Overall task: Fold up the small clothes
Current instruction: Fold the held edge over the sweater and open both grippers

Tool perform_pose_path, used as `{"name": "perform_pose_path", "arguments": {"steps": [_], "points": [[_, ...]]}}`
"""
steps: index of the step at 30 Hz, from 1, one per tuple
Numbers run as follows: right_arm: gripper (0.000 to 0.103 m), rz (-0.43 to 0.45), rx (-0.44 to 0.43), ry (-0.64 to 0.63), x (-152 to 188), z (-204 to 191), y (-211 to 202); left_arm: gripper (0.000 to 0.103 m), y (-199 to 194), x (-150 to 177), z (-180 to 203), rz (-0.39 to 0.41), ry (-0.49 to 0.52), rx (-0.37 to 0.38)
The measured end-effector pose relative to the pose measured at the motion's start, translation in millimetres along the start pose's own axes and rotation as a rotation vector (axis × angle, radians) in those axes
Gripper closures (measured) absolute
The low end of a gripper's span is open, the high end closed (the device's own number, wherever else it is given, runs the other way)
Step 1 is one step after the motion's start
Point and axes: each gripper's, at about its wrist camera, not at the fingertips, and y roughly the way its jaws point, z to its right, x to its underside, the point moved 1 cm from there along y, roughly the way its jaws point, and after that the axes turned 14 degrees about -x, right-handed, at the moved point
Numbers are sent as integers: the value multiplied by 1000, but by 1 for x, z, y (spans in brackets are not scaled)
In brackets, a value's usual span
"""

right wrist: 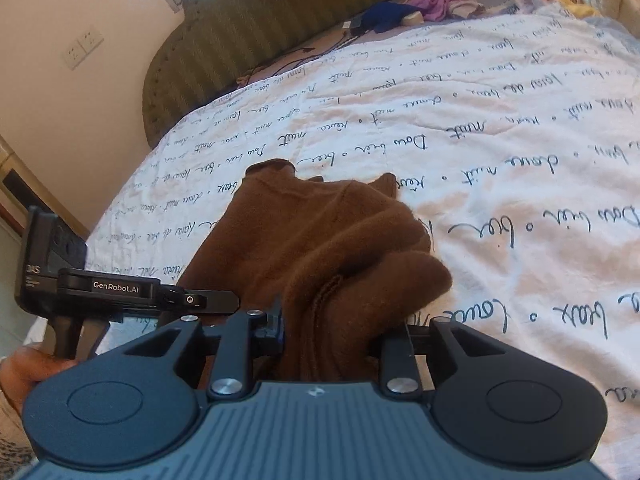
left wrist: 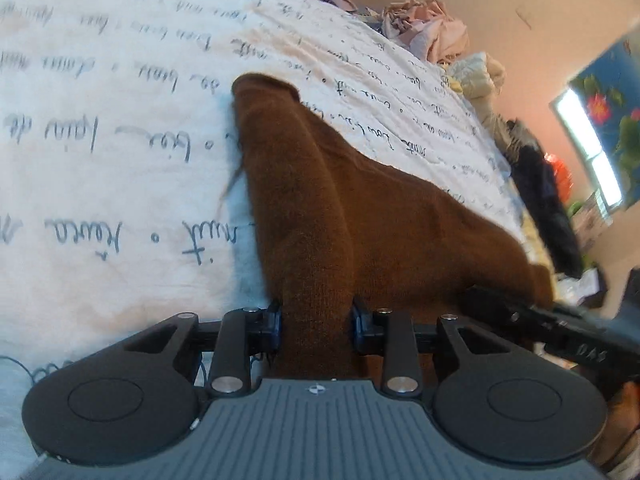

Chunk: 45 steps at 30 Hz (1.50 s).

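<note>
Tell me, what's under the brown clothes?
Under the brown garment lies the white bedspread with handwriting print, showing all around it. Whatever is directly beneath the cloth is covered, so I cannot tell if anything else hides there.

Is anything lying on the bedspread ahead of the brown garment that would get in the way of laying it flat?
Nothing visible: the bedspread beyond the brown garment is bare up to the clothes piled at its far edge.

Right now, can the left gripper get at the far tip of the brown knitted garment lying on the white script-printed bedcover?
Probably not at once: the left gripper is clamped on the brown knitted garment near its close end. The bedcover around the far tip is bare.
</note>
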Motion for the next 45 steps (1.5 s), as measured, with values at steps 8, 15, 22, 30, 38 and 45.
{"name": "perform_pose_path", "arguments": {"steps": [8,15,22,30,38,45], "points": [[78,16,-5,-132,-36,-57,5,71,-60,-4,55,305,334,-302],[78,16,-58,-80,-63,-55,38,71,-74,-33,-3,229,192,-303],[48,-77,26,-25,-17,-23,88,21,-31,-15,-71,100,2,-196],[22,14,-61,35,21,-14,29,13,-69,43,-110,41,-244,83],[77,-1,-152,97,35,-8,50,84,-46,59,-125,-8,-378,185],[27,-79,-78,7,28,-20,47,73,-48,78,-137,-22,-385,130]]}}
